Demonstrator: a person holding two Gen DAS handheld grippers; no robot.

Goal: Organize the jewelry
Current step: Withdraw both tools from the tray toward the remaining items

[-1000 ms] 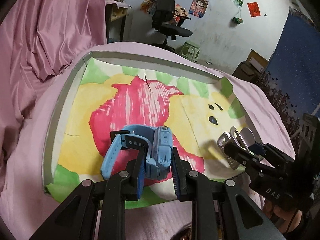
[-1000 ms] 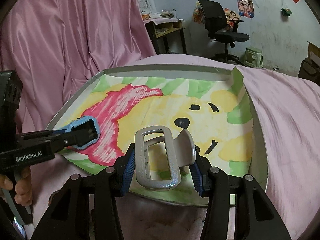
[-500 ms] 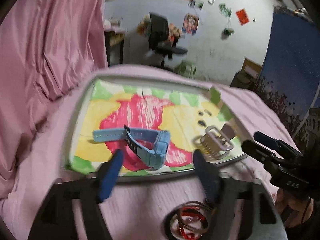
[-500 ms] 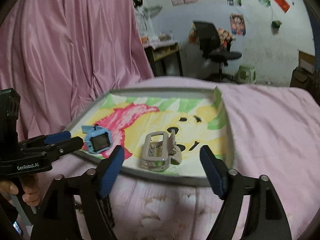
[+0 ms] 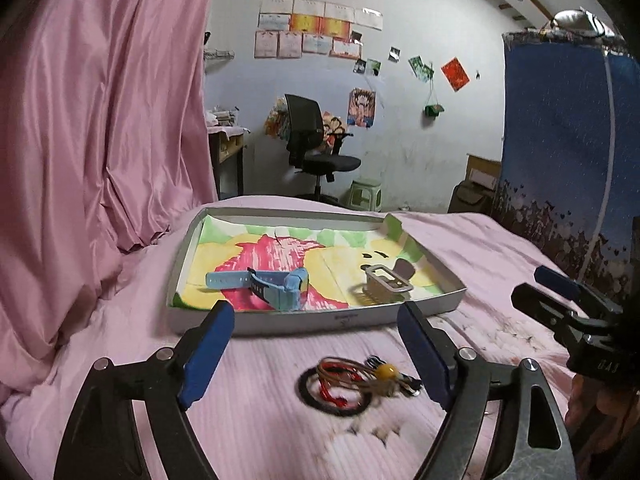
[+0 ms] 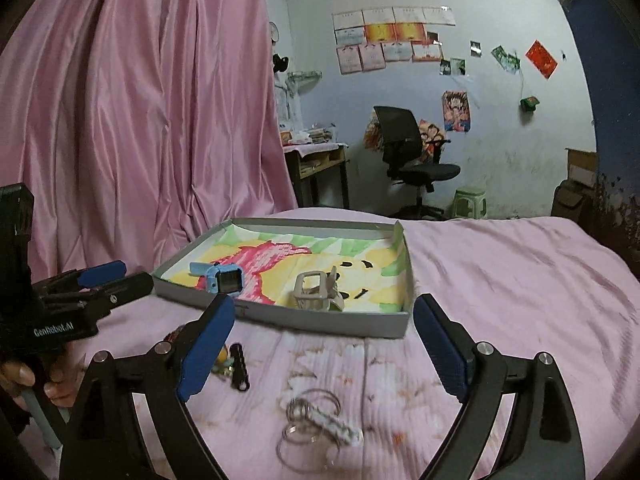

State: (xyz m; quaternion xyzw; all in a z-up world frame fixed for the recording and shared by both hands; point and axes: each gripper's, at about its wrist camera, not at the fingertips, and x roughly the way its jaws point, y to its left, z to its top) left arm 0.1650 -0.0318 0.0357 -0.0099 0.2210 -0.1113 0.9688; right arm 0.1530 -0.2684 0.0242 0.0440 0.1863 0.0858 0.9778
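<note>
Left gripper (image 5: 316,354) and right gripper (image 6: 324,344): jaws wide, empty; watch (image 5: 276,286) and hair clip (image 5: 386,282) near tray (image 5: 320,322) front edge.

Background: pink curtain (image 6: 140,120) left, black office chair (image 6: 412,160) by wall, green stool (image 6: 470,200) beside it, wooden desk (image 6: 320,160), posters (image 5: 316,36) on wall, blue hanging cloth (image 5: 560,152) right, pink bedsheet (image 6: 500,264).

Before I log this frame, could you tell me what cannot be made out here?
- Rings, right wrist view: motion blur hides their count.
- Bead bundle, right wrist view: partly behind the right gripper's fingers.
- Bands, left wrist view: blurred, tangled, pieces indistinct.
- Watch screen: too small to read.
</note>
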